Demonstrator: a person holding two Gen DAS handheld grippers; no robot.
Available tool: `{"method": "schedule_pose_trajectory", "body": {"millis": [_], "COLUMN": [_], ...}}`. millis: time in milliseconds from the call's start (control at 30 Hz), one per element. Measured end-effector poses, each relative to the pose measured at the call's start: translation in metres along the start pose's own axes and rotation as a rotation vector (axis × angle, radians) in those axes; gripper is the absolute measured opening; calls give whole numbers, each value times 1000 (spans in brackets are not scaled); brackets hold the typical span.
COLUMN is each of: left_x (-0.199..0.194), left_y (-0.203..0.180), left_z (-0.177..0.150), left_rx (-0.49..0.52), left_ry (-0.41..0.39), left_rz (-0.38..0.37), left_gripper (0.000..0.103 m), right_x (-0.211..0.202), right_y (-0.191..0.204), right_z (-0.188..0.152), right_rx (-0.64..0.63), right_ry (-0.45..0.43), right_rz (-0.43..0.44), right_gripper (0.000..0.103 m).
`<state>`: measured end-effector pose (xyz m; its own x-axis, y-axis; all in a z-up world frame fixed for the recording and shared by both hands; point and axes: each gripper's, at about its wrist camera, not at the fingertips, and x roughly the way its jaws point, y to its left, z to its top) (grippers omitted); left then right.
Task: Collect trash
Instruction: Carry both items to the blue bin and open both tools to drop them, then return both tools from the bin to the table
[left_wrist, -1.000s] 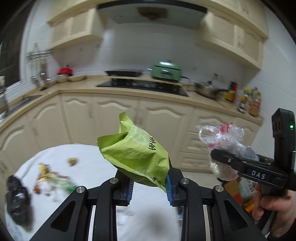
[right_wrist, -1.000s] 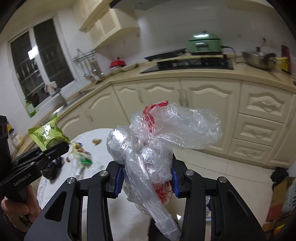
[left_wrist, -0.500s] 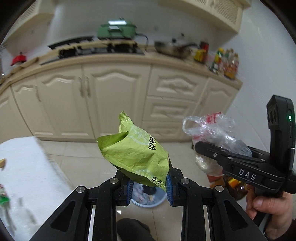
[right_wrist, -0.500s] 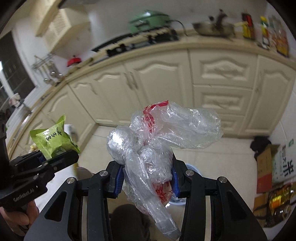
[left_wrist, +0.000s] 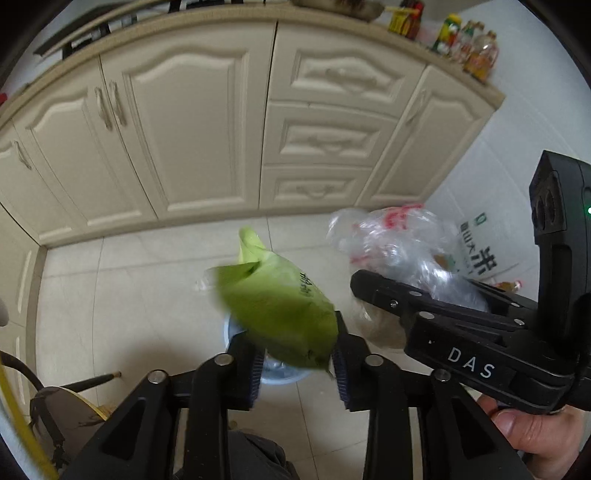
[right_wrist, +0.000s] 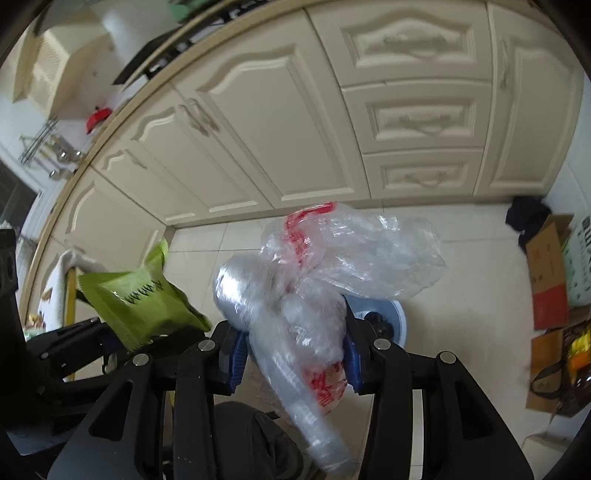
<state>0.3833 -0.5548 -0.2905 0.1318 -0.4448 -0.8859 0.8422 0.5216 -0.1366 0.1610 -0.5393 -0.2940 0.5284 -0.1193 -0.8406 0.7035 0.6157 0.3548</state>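
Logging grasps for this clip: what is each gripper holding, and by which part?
Both jaws are opening. Left gripper: green snack bag, its lower end between the pads. Right gripper: crumpled clear plastic bag, its bunched middle between the pads.

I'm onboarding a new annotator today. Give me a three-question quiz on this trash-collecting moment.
1. True or false: the left gripper has a green snack bag between its pads.
2. What sits in the right gripper? A) crumpled clear plastic bag B) glass jar C) sponge
3. Fill in: on the floor below both grippers stands a blue ____.

Key: 1 true; 2 A, the crumpled clear plastic bag; 3 bin, the blue bin.
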Motion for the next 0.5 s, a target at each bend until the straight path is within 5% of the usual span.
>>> {"method": "schedule_pose_trajectory", "body": {"millis": [67, 167, 333, 500], "left_x": [19, 23, 18, -26], "left_y": [3, 4, -2, -4], "left_z": [17, 27, 24, -10], "left_rx": [-21, -38, -32, -35], "left_ry": [26, -1, -28, -88], "left_rz": [34, 59, 99, 114], "left_gripper": [61, 86, 96, 96], "right_x": [12, 21, 16, 5], "right_y": [-9, -21, -30, -30], "right_z": [2, 2, 1, 0], "right_rx": [14, 53, 101, 128], "right_ry": [27, 49, 26, 9], "right_rz": [-10, -11, -26, -81], "right_gripper": [49, 66, 103, 103]}}
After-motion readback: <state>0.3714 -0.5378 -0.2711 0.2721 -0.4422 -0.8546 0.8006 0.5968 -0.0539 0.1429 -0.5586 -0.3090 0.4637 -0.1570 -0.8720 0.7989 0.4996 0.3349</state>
